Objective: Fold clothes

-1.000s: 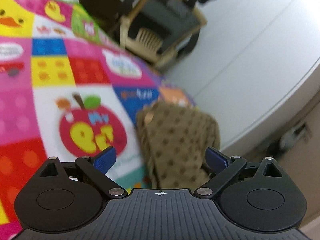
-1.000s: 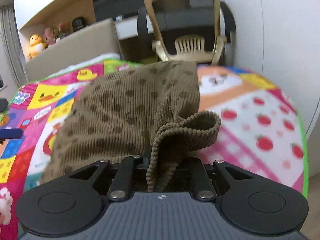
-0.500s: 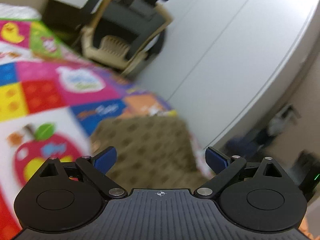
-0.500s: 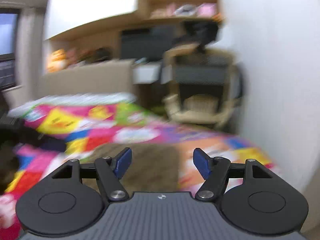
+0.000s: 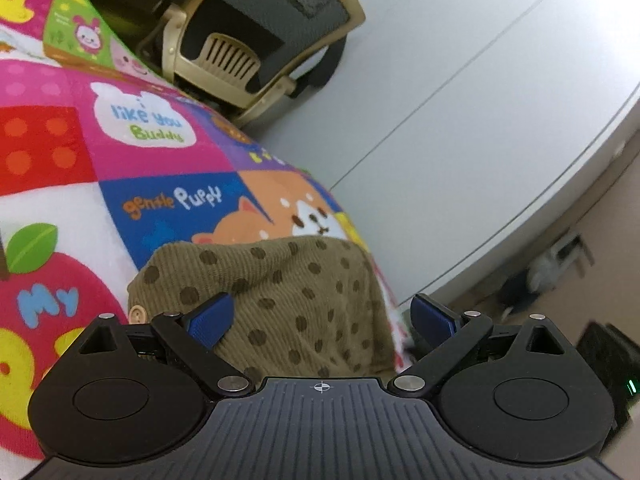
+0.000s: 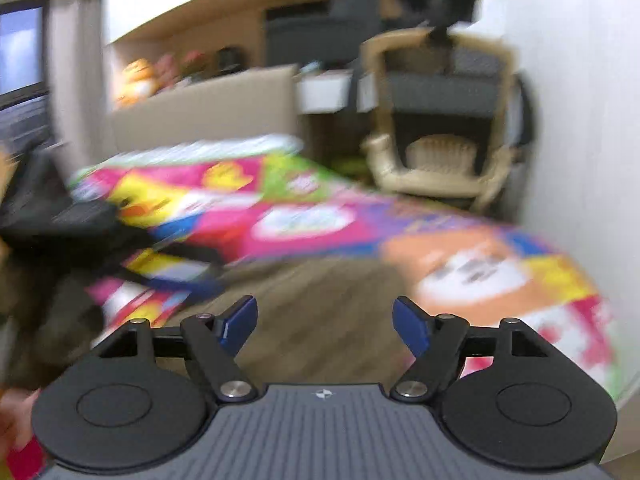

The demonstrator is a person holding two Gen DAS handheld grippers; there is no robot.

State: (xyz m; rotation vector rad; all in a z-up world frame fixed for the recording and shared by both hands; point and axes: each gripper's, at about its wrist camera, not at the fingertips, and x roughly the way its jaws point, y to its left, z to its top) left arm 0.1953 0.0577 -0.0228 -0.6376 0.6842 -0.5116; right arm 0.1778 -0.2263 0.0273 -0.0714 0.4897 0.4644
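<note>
A brown corduroy garment [image 5: 288, 292] with dark dots lies folded on the colourful blanket [image 5: 120, 148], near the bed's right edge. A tan button [image 5: 138, 314] shows at its left side. My left gripper [image 5: 322, 318] hovers just above the garment, open, with nothing between its blue pads [image 5: 210, 320]. In the blurred right wrist view the same garment [image 6: 320, 292] is a brown patch ahead of my right gripper [image 6: 325, 322], which is open and holds nothing. The left gripper [image 6: 80, 224] appears there as a dark shape at the left.
A beige and black office chair [image 5: 256, 36] stands beyond the bed's far corner. A white wall or wardrobe [image 5: 480, 100] runs along the right side. Shelves with toys [image 6: 140, 76] and a headboard [image 6: 200, 108] lie behind the bed.
My right gripper let go of the garment's corner, opened and pulled back. The left gripper swung rightward and closer over the folded garment.
</note>
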